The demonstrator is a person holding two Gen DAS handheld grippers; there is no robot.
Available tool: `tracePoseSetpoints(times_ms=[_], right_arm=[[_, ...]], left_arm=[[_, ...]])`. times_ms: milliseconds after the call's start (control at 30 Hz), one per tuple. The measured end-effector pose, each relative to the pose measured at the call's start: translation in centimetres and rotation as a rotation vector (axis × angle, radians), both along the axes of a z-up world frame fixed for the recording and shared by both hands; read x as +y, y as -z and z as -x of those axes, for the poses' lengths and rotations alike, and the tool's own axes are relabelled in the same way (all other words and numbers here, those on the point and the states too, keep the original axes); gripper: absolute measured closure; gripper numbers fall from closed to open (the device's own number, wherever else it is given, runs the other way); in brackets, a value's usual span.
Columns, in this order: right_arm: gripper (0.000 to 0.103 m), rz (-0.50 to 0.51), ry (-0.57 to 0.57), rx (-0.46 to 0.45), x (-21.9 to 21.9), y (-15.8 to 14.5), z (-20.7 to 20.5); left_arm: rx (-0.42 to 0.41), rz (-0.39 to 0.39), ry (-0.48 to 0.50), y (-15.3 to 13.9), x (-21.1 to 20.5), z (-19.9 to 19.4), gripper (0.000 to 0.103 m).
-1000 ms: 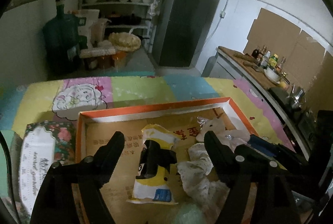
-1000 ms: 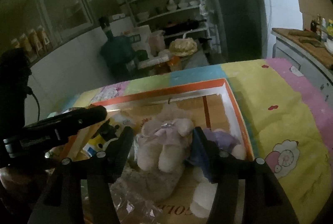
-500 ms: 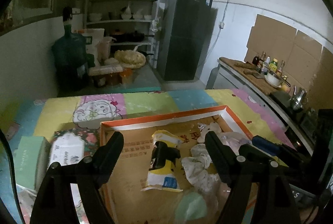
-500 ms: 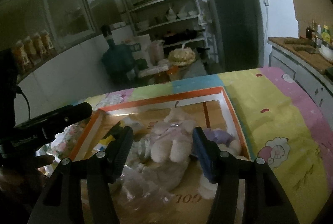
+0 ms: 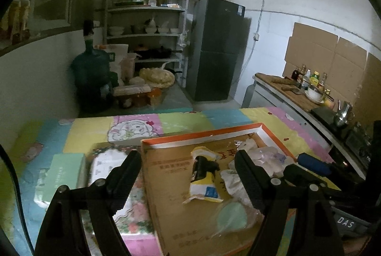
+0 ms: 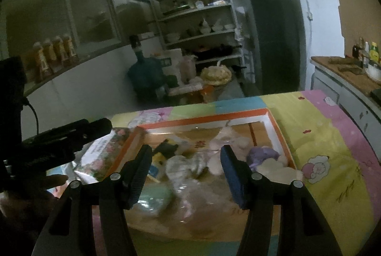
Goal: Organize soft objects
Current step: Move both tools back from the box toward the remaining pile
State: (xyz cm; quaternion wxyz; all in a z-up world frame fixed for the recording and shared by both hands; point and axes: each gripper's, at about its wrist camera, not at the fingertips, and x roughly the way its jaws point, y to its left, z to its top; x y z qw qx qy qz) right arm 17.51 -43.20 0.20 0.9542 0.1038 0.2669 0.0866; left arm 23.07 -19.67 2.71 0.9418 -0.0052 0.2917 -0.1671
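Cardboard tray point(image 5: 152, 175) with an orange rim, lying on a patchwork mat point(image 5: 95, 132); holds all the soft goods listed below. Entries run left to right.

1. Left gripper point(image 5: 188, 175): jaws spread wide, nothing between them, hanging above the tray's left part without touching anything.
2. Yellow and white pouch point(image 5: 202, 184) with a black toy point(image 5: 202, 166) lying on it, mid-tray. Likely light and crinkly; the printed film may be slippery. Best taken across its narrow middle.
3. Pale green packet point(image 5: 232, 214), near the tray's front edge, blurred. Probably thin and limp; pinch an edge or fold.
4. White patterned cloth point(image 6: 185, 164), crumpled, in the tray's centre just beside the pouch. Soft, weightless, will drape; gather a raised fold, not a flat part.
5. Right gripper point(image 6: 185, 160): jaws standing apart, empty, above the cloth and clear of it.
6. Pale plush animal point(image 6: 223, 144), toward the tray's back right, touching the cloth. Squashy, light, not fragile; grip the body, since a limb would stretch and swing.
7. Purple plush piece point(image 6: 262, 154), against the tray's right wall, with a cream plush point(image 6: 276, 169) touching it in front. Both soft and forgiving; grip the fullest part.

Clear wrapping at the tray's front is too blurred to catalogue.
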Motion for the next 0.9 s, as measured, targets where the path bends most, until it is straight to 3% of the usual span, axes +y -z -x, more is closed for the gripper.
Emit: tracePoseSetpoints(times_ms=[500, 900], right_arm=[[0.042, 0.016, -0.068, -0.064, 5.9, -2.1, 2.9], [0.041, 0.038, -0.126, -0.074, 10.9, -2.5, 3.9]], left_arm=[[-0.073, -0.036, -0.068, -1.0, 4.8, 3.6, 0.023], [-0.096, -0.005, -0.144, -1.5, 11.4, 5.9, 0.023]])
